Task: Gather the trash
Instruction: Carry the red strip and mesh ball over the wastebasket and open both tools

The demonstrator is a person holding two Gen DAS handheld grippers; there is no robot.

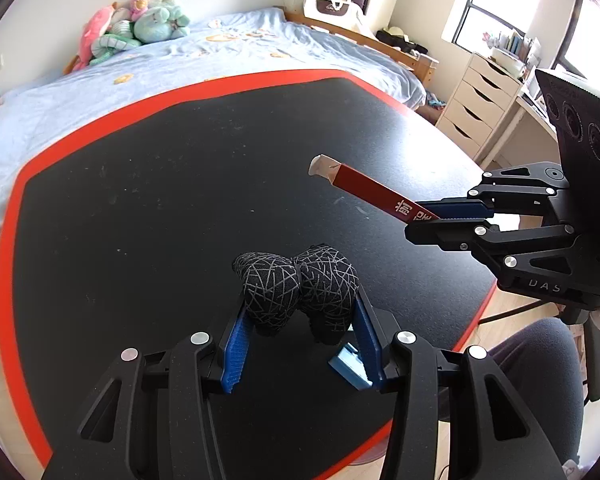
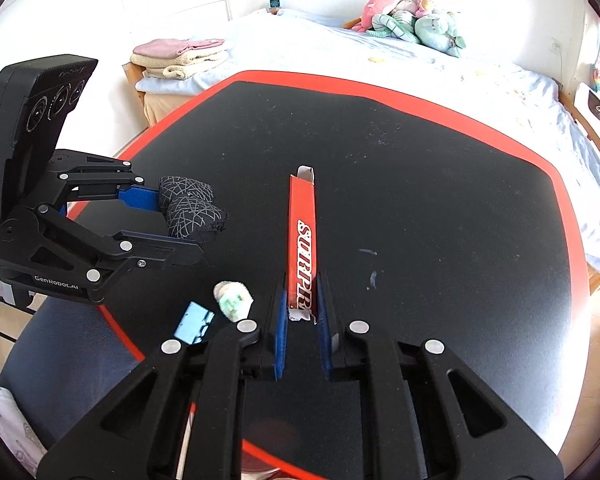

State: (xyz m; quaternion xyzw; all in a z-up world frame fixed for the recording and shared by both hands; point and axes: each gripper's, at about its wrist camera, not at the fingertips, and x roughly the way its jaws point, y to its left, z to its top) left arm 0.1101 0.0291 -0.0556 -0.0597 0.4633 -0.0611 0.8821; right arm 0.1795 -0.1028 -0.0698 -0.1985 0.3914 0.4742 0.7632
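My left gripper [image 1: 300, 312] is shut on a rolled black sock with grey line pattern [image 1: 296, 288] and holds it above the black table [image 1: 160, 200]. The sock also shows in the right wrist view [image 2: 190, 208], between the left gripper's blue pads [image 2: 140, 196]. My right gripper [image 2: 302, 300] is shut on a long red carton printed "SURPRI" [image 2: 302, 236], held level over the table. In the left wrist view the carton [image 1: 372, 190] sticks out leftward from the right gripper [image 1: 432, 216], its torn open end pointing at the table's middle.
A small blue box [image 2: 194, 324] and a crumpled white-green wad [image 2: 233, 298] lie near the table's near-left edge; the box shows in the left wrist view [image 1: 350, 364]. A bed [image 1: 220, 52] with plush toys [image 1: 136, 28] stands behind the table. Drawers [image 1: 476, 108] stand at right.
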